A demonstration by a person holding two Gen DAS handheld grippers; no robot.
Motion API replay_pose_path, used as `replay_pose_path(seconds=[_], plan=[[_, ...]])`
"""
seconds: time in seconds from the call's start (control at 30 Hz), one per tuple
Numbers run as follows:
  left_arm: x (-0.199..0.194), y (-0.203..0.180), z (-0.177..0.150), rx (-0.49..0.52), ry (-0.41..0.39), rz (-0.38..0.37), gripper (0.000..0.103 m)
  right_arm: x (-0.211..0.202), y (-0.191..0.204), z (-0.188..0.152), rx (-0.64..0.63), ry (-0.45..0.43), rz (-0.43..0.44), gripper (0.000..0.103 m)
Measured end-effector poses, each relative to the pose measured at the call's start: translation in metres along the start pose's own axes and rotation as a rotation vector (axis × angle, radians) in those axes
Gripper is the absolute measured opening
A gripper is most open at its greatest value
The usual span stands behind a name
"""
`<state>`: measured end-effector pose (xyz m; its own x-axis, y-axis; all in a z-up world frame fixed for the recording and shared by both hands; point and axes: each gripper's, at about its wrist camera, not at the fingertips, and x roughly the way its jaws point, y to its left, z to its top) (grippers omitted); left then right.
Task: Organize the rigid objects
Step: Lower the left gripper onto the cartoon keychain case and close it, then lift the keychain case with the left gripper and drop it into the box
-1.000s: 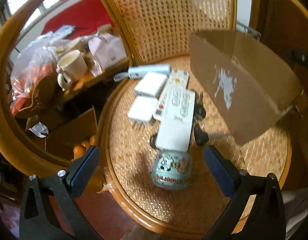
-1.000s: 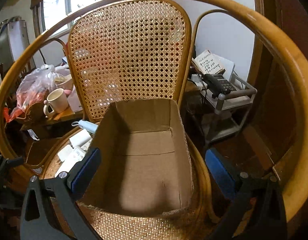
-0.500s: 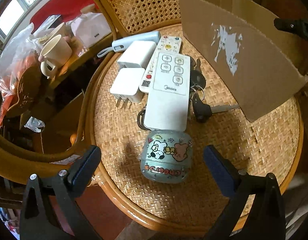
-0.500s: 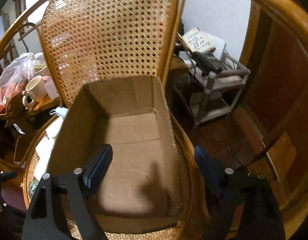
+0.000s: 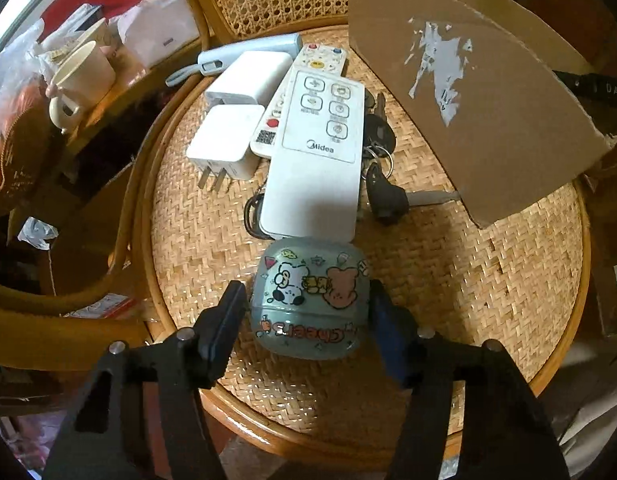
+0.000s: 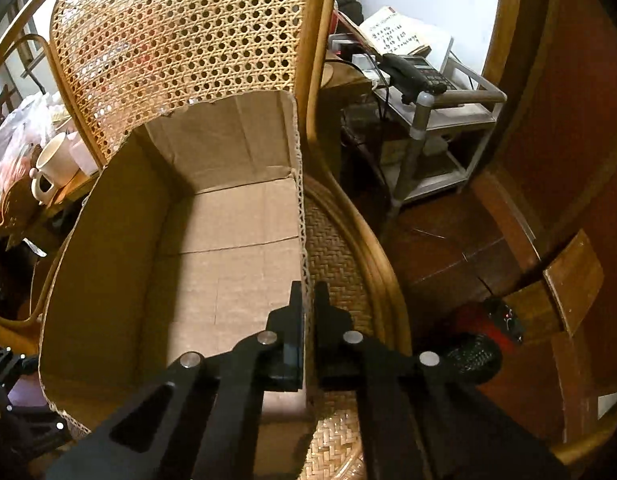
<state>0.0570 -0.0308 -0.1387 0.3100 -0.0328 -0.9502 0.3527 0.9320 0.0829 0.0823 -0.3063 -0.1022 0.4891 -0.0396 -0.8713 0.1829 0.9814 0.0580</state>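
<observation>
On the woven chair seat [image 5: 448,280] lie a grey-green cartoon case [image 5: 308,300], a white Midea remote [image 5: 316,160], a second remote [image 5: 308,64], two white chargers [image 5: 228,140], a light blue device [image 5: 252,50] and black keys [image 5: 382,192]. My left gripper [image 5: 306,308] has its fingers against both sides of the cartoon case. An empty cardboard box [image 6: 212,240] stands on the seat's right part; its outside shows in the left wrist view [image 5: 488,100]. My right gripper [image 6: 306,308] is shut on the box's right wall.
A cream mug [image 5: 78,80] and bags sit on a side table left of the chair. The cane chair back [image 6: 180,40] rises behind the box. A metal rack with a black telephone [image 6: 412,74] stands to the right, over dark wooden floor.
My left gripper came down and closed from wide open onto the cartoon case. My right gripper moved to the box's right wall and closed on it.
</observation>
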Motion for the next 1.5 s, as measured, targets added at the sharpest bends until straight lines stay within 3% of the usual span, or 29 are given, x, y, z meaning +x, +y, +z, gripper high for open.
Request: replay_pose_path(seconds=[0.2,0.33,0.57,1.03,1.3,1.5], plan=[[-0.038,0.004,-0.001,-0.041,-0.172,0.011,0.060,-0.002,0.011,0.001,-0.032,-0.010,-0.017,0.005],[-0.042,0.009,0.001,-0.066,-0.191,-0.014,0.060,-0.003,0.014,0.001,-0.039,-0.016,-0.022,0.005],[-0.056,0.007,0.006,-0.061,-0.254,0.027,0.060,-0.004,0.012,0.001,-0.054,-0.028,-0.022,0.005],[-0.107,-0.044,0.053,0.010,-0.438,0.084,0.060,-0.003,0.014,0.002,-0.069,-0.037,-0.019,0.005],[-0.122,-0.070,0.105,0.000,-0.512,0.034,0.060,-0.002,0.016,0.002,-0.069,-0.037,-0.028,0.005],[-0.116,-0.086,0.120,0.012,-0.552,-0.047,0.060,-0.002,0.019,0.002,-0.073,-0.046,-0.040,0.005]])
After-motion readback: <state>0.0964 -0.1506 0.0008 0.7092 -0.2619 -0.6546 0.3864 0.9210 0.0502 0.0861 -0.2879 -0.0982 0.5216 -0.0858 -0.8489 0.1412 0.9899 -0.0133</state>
